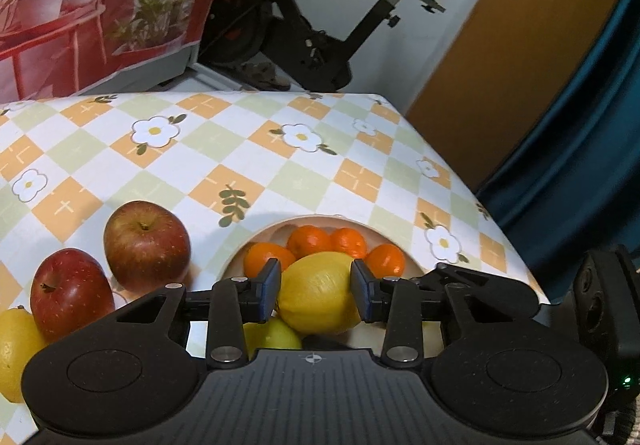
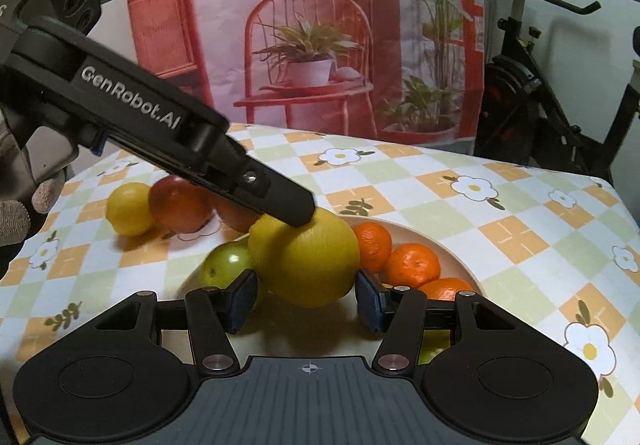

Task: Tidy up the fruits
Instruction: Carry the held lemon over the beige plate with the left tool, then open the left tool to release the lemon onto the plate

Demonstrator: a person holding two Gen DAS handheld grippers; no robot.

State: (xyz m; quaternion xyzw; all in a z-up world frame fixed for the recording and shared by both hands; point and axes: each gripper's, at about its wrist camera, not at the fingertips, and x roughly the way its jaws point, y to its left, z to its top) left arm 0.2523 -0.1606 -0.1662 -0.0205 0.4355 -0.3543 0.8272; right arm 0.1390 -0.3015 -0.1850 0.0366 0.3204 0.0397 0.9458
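A: Going left to right on the desk [image 1: 248,149]: a small lemon [image 2: 129,208] at the far left, then two red apples [image 1: 146,243] loose on the cloth, then the bowl [image 2: 460,257] with a green apple [image 2: 226,263], the big lemon [image 1: 320,291] and the mandarins [image 2: 412,265].

B: And my tools?

A: The left tool [image 1: 315,290] is pinching the big lemon at its widest part, both pads against the rind; it sits over the bowl's near side. The right tool [image 2: 306,305] has the same lemon between its spread pads, but I can't tell that they press on it.

B: How will it handle?

A: I'd judge it firm, fairly heavy, with a waxy, rounded skin that could roll out of a shallow pinch. Hold it across the middle, as now, not at the tapered ends. The mandarins look softer; squeeze those gently.
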